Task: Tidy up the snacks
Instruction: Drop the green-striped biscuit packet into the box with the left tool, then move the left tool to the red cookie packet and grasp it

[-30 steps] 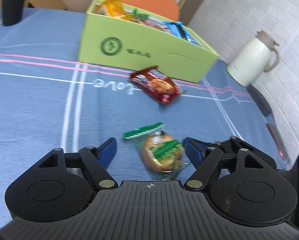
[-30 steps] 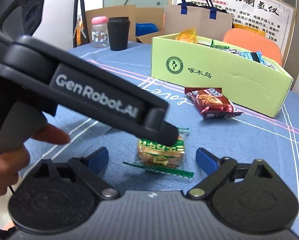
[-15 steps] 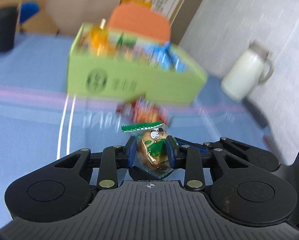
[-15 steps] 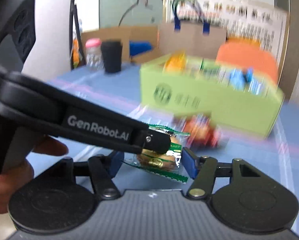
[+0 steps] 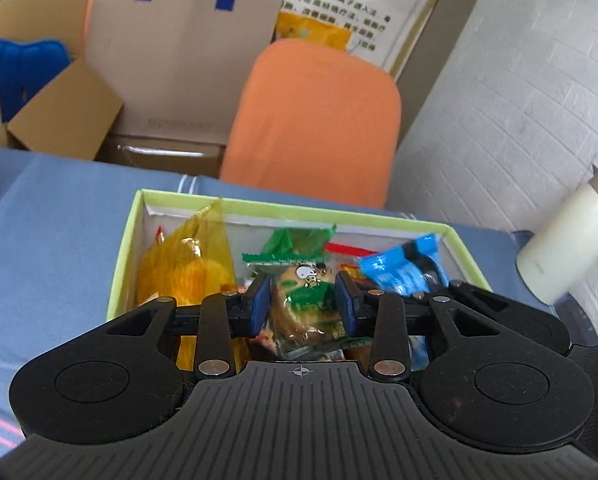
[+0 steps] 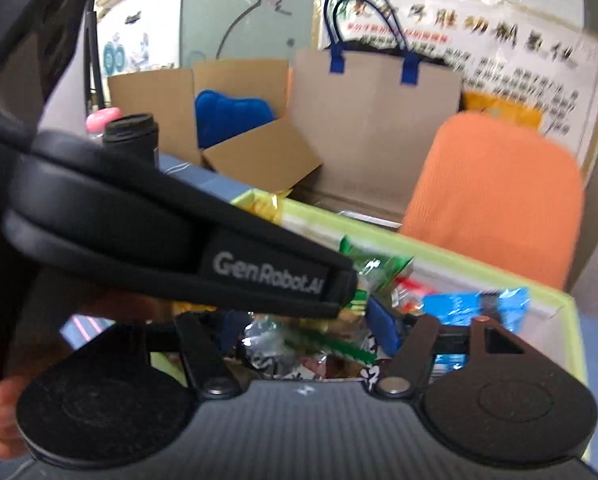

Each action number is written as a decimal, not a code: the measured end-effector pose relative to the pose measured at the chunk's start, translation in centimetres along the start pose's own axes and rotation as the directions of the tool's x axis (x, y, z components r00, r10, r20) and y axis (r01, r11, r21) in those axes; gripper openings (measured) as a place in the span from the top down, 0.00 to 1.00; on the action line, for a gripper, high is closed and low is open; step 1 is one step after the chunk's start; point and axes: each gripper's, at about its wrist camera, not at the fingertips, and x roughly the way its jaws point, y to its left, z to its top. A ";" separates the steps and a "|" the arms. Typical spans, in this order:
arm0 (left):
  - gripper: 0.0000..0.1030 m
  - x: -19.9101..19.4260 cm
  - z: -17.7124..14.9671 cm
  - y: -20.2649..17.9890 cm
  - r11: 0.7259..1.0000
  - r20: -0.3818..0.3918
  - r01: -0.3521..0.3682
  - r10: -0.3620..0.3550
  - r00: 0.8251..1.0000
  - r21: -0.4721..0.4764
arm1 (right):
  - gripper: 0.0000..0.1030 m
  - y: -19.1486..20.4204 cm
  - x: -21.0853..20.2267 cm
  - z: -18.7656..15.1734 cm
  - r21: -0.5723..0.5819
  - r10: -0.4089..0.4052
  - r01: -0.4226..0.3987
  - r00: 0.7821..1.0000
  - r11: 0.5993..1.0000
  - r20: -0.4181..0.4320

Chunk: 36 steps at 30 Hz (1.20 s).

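My left gripper [image 5: 303, 304] is shut on a green-and-clear wrapped pastry snack [image 5: 305, 300] and holds it over the light green snack box [image 5: 125, 248]. The box holds a yellow bag [image 5: 187, 268], a blue packet [image 5: 403, 272] and other snacks. In the right wrist view the left gripper's black body [image 6: 179, 252] crosses in front, its tip over the box [image 6: 567, 304]. My right gripper [image 6: 307, 328] is partly closed around the same snack's wrapper [image 6: 327, 340]; whether it grips is unclear.
An orange chair back [image 5: 315, 120] stands behind the box. A white thermos jug [image 5: 567, 248] is at the right. A paper bag [image 5: 179, 48] and cardboard boxes [image 5: 59, 112] stand behind the table. A black cup [image 6: 133, 136] is at the left.
The left gripper closed on the pastry snack, lifted it off the blue tablecloth and carried it forward over the green box. The right gripper narrowed and followed along.
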 end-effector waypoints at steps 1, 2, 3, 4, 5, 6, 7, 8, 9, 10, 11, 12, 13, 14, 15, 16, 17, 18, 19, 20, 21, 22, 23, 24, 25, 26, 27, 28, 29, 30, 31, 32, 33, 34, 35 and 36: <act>0.85 -0.1 0.0 0.0 1.000 0.006 0.000 0.000 1.000 0.003 | 0.25 -0.1 -0.4 0.1 -0.003 -0.005 0.005 1.000 1.000 0.013; 0.76 -0.6 0.0 0.0 1.000 0.023 0.006 -0.006 1.000 -0.001 | 0.18 0.0 -1.1 0.2 -0.011 -0.019 0.020 0.999 1.000 0.037; 0.58 -1.4 0.1 -0.1 1.000 0.047 0.023 -0.023 0.999 -0.002 | 0.15 0.2 -2.1 0.2 -0.024 -0.035 0.036 0.997 0.999 0.069; 0.48 -2.6 0.1 -0.1 0.999 0.083 0.038 -0.038 0.996 0.000 | 0.06 0.4 -3.6 0.0 -0.033 -0.042 0.046 0.993 0.998 0.107; 0.34 -4.1 -0.1 -0.2 0.999 0.125 0.042 -0.043 0.991 0.009 | 0.01 0.6 -5.2 -0.4 -0.038 -0.051 0.057 0.989 0.998 0.142; 0.28 -5.7 -0.4 -0.2 0.999 0.168 0.038 -0.041 0.985 0.022 | 0.01 1.1 -6.9 -1.0 -0.046 -0.057 0.066 0.983 0.997 0.173; 0.28 -7.3 -1.0 -0.2 0.999 0.202 0.032 -0.039 0.979 0.035 | 0.01 1.6 -8.3 -1.9 -0.057 -0.051 0.063 0.981 0.996 0.188; 0.27 -8.5 -1.6 -0.2 0.999 0.226 0.030 -0.039 0.973 0.042 | 0.01 2.1 -9.6 -2.9 -0.068 -0.043 0.057 0.981 0.996 0.188; 0.24 -9.7 -2.6 0.0 0.998 0.235 0.039 -0.049 0.971 0.047 | 0.01 2.5 -10.6 -4.1 -0.081 -0.032 0.047 0.984 0.996 0.176; 0.24 -10.7 -3.7 0.3 0.998 0.231 0.050 -0.059 0.971 0.044 | 0.01 3.0 -11.3 -5.5 -0.095 -0.014 0.029 0.988 0.995 0.152; 0.21 -11.5 -4.9 0.6 0.997 0.215 0.060 -0.067 0.974 0.037 | 0.01 3.4 -11.5 -6.8 -0.105 0.004 0.008 0.993 0.994 0.117; 0.20 -11.8 -6.3 0.9 0.997 0.183 0.068 -0.071 0.980 0.022 | 0.01 3.7 -11.3 -7.9 -0.106 0.011 -0.002 0.997 0.994 0.079; 0.20 -11.5 -7.6 1.2 0.998 0.135 0.071 -0.070 0.988 -0.003 | 0.01 4.0 -10.5 -8.8 -0.101 0.002 0.002 0.999 0.995 0.036; 0.22 -10.8 -8.6 1.2 0.997 0.065 0.077 -0.075 0.995 -0.022 | 0.01 3.9 -9.6 -9.4 -0.096 -0.012 0.011 1.000 0.995 -0.004; 0.27 -9.7 -9.5 1.2 0.995 -0.001 0.091 -0.091 0.996 -0.035 | 0.01 3.8 -8.5 -9.7 -0.087 -0.026 0.023 0.999 0.996 -0.034; 0.31 -8.5 -10.3 1.2 0.994 -0.059 0.089 -0.093 0.994 -0.061 | 0.01 3.6 -7.3 -9.7 -0.073 -0.034 0.030 0.998 0.997 -0.058; 0.38 -7.3 -10.7 1.3 0.992 -0.114 0.089 -0.099 0.988 -0.088 | 0.01 3.4 -6.4 -9.8 -0.061 -0.035 0.030 0.996 0.998 -0.081; 0.40 -6.1 -10.9 1.2 0.989 -0.152 0.113 -0.127 0.980 -0.100 | 0.01 3.3 -5.7 -9.8 -0.055 -0.032 0.027 0.995 0.998 -0.096; 0.42 -5.1 -11.0 1.2 0.986 -0.183 0.116 -0.137 0.973 -0.121 | 0.01 3.2 -5.0 -9.8 -0.051 -0.021 0.016 0.994 0.999 -0.106; 0.46 -4.2 -11.0 1.3 0.984 -0.213 0.104 -0.134 0.968 -0.147 | 0.01 3.0 -4.3 -9.9 -0.043 -0.012 0.006 0.993 0.999 -0.118; 0.42 -4.0 -10.8 1.2 0.982 -0.202 0.122 -0.149 0.968 -0.143 | 0.01 3.1 -4.1 -10.1 -0.032 -0.006 0.002 0.992 0.999 -0.129; 0.43 -3.7 -10.7 1.1 0.982 -0.212 0.123 -0.152 0.965 -0.141 | 0.01 3.3 -3.8 -10.5 -0.022 -0.001 -0.002 0.991 1.000 -0.134; 0.43 -3.7 -10.6 1.0 0.982 -0.212 0.113 -0.144 0.967 -0.151 | 0.01 3.2 -3.8 -10.8 -0.002 0.012 -0.012 0.992 1.000 -0.127; 0.41 -3.4 -10.4 0.9 0.982 -0.215 0.113 -0.145 0.966 -0.155 | 0.01 3.2 -4.0 -11.1 0.024 0.025 -0.022 0.992 0.999 -0.128; 0.41 -3.3 -10.5 0.7 0.982 -0.219 0.117 -0.148 0.964 -0.150 | 0.01 3.3 -4.0 -11.2 0.037 0.022 -0.017 0.993 0.999 -0.118; 0.41 -3.2 -10.6 0.5 0.983 -0.215 0.117 -0.146 0.966 -0.143 | 0.01 3.5 -4.1 -11.2 0.040 0.023 -0.018 0.993 0.999 -0.117; 0.41 -3.2 -10.6 0.3 0.984 -0.212 0.112 -0.139 0.967 -0.135 | 0.01 3.7 -4.1 -11.3 0.041 0.032 -0.027 0.993 0.999 -0.116; 0.42 -3.1 -10.6 0.2 0.986 -0.210 0.107 -0.132 0.969 -0.126 | 0.01 4.1 -4.5 -12.0 0.040 0.044 -0.039 0.992 0.998 -0.116; 0.51 -3.0 -10.7 0.0 0.988 -0.210 0.106 -0.129 0.969 -0.116 | 0.03 4.6 -4.7 -12.1 0.036 0.034 -0.030 0.992 0.999 -0.118; 0.60 -3.1 -10.9 -0.3 0.990 -0.214 0.104 -0.123 0.969 -0.098 | 0.04 5.1 -4.9 -12.2 0.029 0.019 -0.016 0.992 0.999 -0.122; 0.65 -3.3 -11.2 -0.5 0.991 -0.221 0.104 -0.120 0.968 -0.084 | 0.05 5.3 -5.3 -12.4 0.036 0.022 -0.018 0.992 0.999 -0.121; 0.69 -3.2 -11.5 -0.7 0.991 -0.228 0.109 -0.123 0.966 -0.072 | 0.04 5.6 -5.8 -12.7 0.047 0.026 -0.020 0.992 0.999 -0.120; 0.72 -3.6 -11.9 -0.8 0.992 -0.233 0.115 -0.126 0.964 -0.061 | 0.04 5.9 -6.4 -13.0 0.056 0.029 -0.023 0.993 0.998 -0.118; 0.73 -4.1 -12.5 -1.0 0.991 -0.236 0.121 -0.129 0.963 -0.051 | 0.04 6.3 -7.2 -13.5 0.063 0.034 -0.027 0.993 0.998 -0.115; 0.73 -4.8 -13.2 -1.2 0.992 -0.236 0.121 -0.129 0.963 -0.045 | 0.04 6.8 -8.0 -14.0 0.065 0.040 -0.032 0.993 0.997 -0.112; 0.73 -5.6 -14.0 -1.4 0.992 -0.235 0.125 -0.130 0.963 -0.035 | 0.03 7.3 -8.8 -14.6 0.065 0.043 -0.036 0.993 0.997 -0.109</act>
